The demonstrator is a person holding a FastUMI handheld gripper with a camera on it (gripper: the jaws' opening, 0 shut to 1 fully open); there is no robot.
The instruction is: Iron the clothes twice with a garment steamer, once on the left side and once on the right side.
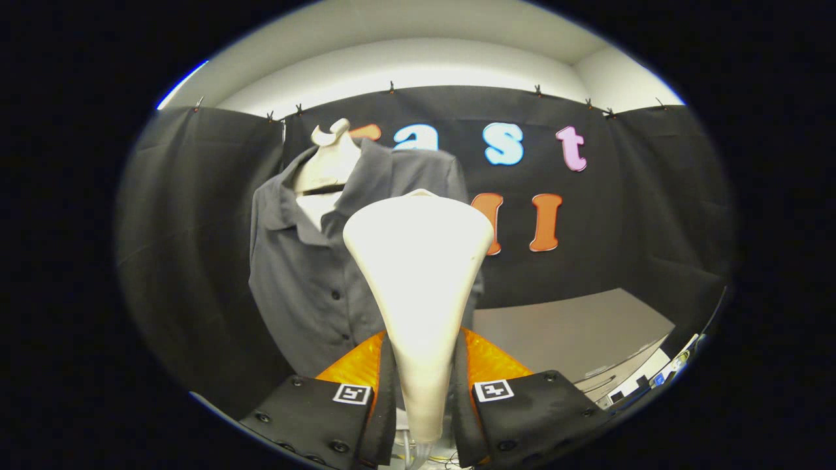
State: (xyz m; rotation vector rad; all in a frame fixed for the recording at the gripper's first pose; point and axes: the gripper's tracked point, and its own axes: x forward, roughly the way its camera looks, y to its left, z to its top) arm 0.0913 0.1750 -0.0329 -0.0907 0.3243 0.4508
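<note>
A white garment steamer (419,274) stands upright between my fingers, its wide head flaring above them and its narrow neck pinched by both. My gripper (423,391) is shut on that neck. Beyond the steamer head hangs a dark grey button-up shirt (307,274) on a pale mannequin torso (330,163). The steamer head covers the shirt's right half and sits a little in front of it; whether it touches the cloth I cannot tell.
Black cloth (196,228) walls the booth behind and to both sides of the shirt. A grey tabletop (575,333) lies to the right of the fingers, with some small items at its near edge (653,375).
</note>
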